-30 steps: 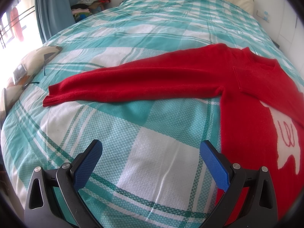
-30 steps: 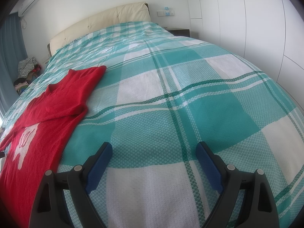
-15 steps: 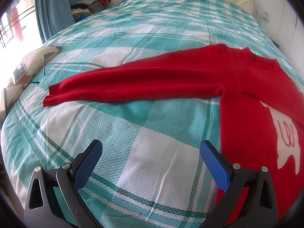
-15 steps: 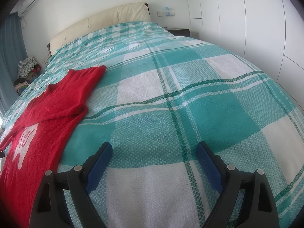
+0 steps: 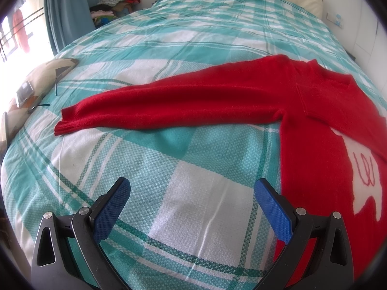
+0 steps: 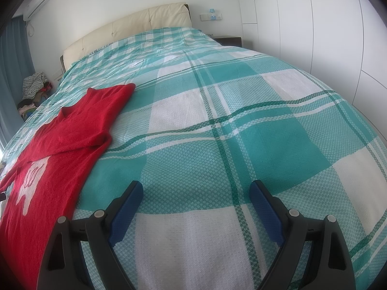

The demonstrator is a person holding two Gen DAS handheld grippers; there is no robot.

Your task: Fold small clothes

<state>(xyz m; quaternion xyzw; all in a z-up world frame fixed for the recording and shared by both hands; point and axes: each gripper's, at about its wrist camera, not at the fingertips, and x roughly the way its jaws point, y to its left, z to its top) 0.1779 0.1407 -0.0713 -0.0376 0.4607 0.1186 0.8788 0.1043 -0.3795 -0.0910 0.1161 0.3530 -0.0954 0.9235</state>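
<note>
A red knitted sweater (image 5: pixel 314 125) with a white figure on its chest lies flat on the checked bedspread (image 5: pixel 188 159). One long sleeve (image 5: pixel 169 106) stretches out to the left, its cuff at the far left. In the right wrist view the same sweater (image 6: pixel 60 140) lies at the left, its other sleeve folded across the body. My left gripper (image 5: pixel 192 188) hovers open over bare bedspread, just left of the sweater's hem. My right gripper (image 6: pixel 196 191) stands open over the bedspread, right of the sweater, with nothing between its fingers.
A cream headboard (image 6: pixel 125 29) runs along the far end of the bed. A heap of clothes (image 5: pixel 113 2) and a blue curtain (image 5: pixel 67 12) stand beyond the left side. White wardrobe doors (image 6: pixel 326 24) line the right wall. A cushion (image 5: pixel 43 82) rests at the bed's left edge.
</note>
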